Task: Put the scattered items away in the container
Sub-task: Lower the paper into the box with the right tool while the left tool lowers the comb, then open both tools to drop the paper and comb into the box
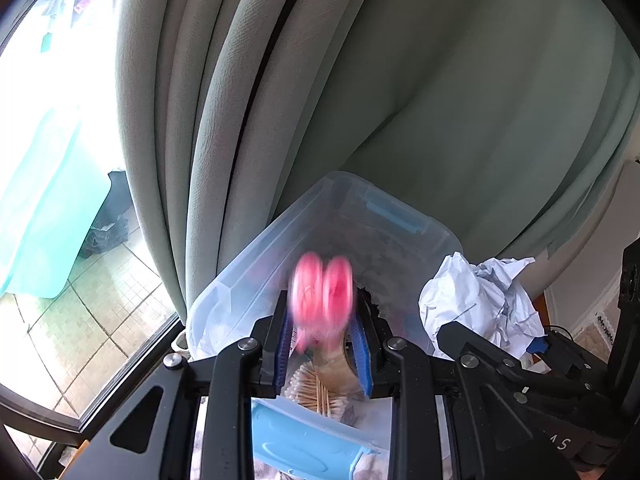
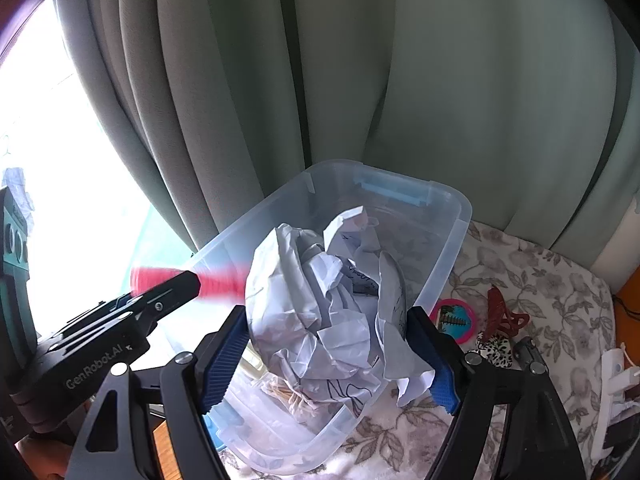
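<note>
A clear plastic bin (image 1: 420, 240) (image 2: 448, 240) stands by the curtain. My left gripper (image 1: 322, 356) is above its near end with a blurred pink object (image 1: 322, 296) between its blue pads; the blur hides whether the pads hold it. The pink object also shows in the right wrist view (image 2: 216, 282). Cotton swabs (image 1: 316, 394) and a tape roll (image 1: 336, 368) lie in the bin below. My right gripper (image 2: 326, 356) is shut on a crumpled white paper ball (image 2: 328, 304) above the bin; the ball also shows in the left wrist view (image 1: 480, 300).
A grey-green curtain (image 2: 440, 80) hangs behind the bin, with a window (image 1: 52, 120) to the left. On the floral cloth (image 2: 540, 280) right of the bin lie a pink round item (image 2: 454, 320), a red claw clip (image 2: 504, 312) and a spotted item (image 2: 496, 350). A blue lid (image 1: 296, 440) sits below.
</note>
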Motion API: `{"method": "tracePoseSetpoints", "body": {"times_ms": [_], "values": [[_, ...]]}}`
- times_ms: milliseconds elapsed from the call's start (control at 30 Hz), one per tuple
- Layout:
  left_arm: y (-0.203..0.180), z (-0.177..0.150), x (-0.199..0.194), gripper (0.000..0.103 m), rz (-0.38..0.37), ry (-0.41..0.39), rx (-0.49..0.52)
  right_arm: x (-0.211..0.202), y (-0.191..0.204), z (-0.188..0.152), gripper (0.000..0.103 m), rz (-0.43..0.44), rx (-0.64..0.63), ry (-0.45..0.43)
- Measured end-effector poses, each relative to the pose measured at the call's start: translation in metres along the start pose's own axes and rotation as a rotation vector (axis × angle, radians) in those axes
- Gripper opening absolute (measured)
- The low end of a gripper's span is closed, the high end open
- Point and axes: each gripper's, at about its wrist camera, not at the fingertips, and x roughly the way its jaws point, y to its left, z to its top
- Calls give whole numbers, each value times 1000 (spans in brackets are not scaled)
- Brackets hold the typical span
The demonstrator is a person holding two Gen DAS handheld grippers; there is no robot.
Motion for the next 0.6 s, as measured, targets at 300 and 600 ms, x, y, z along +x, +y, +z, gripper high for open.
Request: {"method": "tracePoseSetpoints", "body": {"times_ms": [300, 600], "values": [[-6, 0, 7, 44, -2, -2, -7, -20, 14, 0, 84, -9, -6, -6], [2, -4, 10, 46, 1, 1, -12, -22, 14, -2, 87, -21, 0, 1]]}}
